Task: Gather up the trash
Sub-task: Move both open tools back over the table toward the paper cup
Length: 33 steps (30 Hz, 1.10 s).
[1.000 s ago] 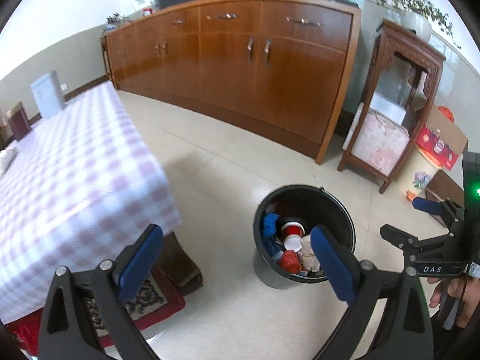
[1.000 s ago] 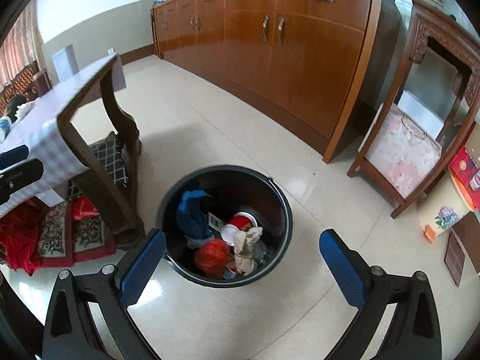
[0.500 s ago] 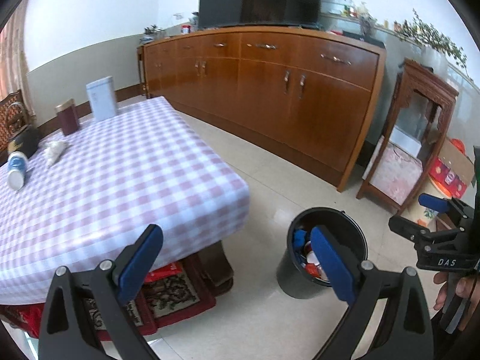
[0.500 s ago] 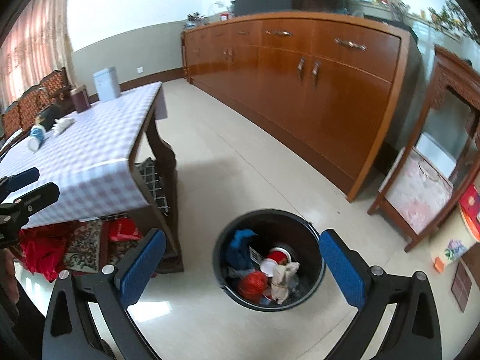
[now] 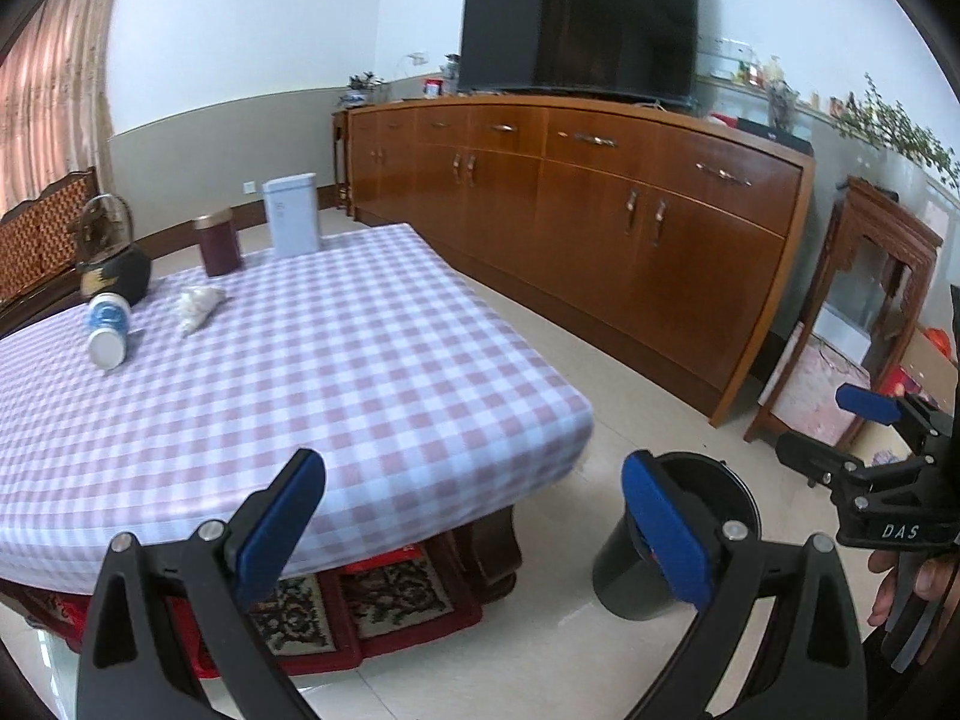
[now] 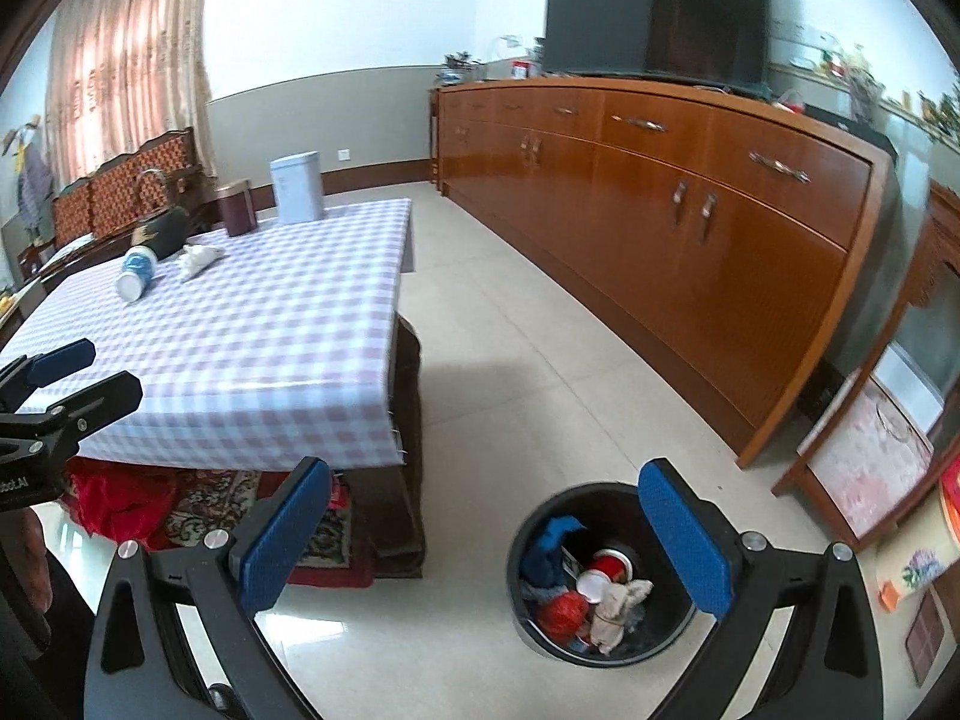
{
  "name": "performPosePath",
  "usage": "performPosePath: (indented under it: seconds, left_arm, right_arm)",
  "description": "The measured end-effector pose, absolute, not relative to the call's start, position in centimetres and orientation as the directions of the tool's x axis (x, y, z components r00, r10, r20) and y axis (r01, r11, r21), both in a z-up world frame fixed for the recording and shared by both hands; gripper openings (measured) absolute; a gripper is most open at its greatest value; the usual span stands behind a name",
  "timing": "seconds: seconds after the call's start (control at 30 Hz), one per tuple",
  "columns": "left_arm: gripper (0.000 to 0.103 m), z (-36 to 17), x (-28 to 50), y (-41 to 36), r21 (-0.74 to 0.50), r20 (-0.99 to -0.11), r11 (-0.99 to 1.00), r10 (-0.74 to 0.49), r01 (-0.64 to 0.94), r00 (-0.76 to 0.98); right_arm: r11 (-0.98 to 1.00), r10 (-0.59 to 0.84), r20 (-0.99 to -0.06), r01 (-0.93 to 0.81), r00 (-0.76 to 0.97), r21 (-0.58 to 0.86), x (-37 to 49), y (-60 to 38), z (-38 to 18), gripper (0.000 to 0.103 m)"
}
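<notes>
Now both hand-held grippers are empty, between a drop and the next pick.

Left wrist view: the left hand-held gripper (image 5: 474, 516) is spread wide over the near edge of the checked worktop (image 5: 372, 360); far ahead to its left lie a tipped paper cup (image 5: 108, 330) and a crumpled tissue (image 5: 201, 306). Right wrist view: the right hand-held gripper (image 6: 486, 534) is open too, the black trash bin (image 6: 522, 576) of collected litter on the floor just beneath its right finger. The next move probably calls for a long reach across to the cup or tissue.

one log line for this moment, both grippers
left gripper: open, empty | right gripper: open, empty | trash bin: on floor, holds trash | paper cup, crumpled tissue: on table
</notes>
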<state>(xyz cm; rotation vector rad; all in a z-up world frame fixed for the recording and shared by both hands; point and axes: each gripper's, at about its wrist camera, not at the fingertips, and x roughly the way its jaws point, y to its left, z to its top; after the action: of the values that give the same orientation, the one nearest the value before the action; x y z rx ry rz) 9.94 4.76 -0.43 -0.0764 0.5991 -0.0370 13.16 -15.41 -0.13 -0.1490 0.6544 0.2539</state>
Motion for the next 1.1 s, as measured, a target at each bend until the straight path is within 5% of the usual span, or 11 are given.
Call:
performPosePath:
  seconds: [1.1]
  left_arm:
    - [0.100, 1.8, 5.2, 24.2, -0.099, -0.525, 0.932, 0.249, -0.349, 0.814]
  right_arm:
    - [0.805, 0.437, -0.566, -0.584, 0.699, -0.099, 14.9, 6.7, 4.5, 0.103]
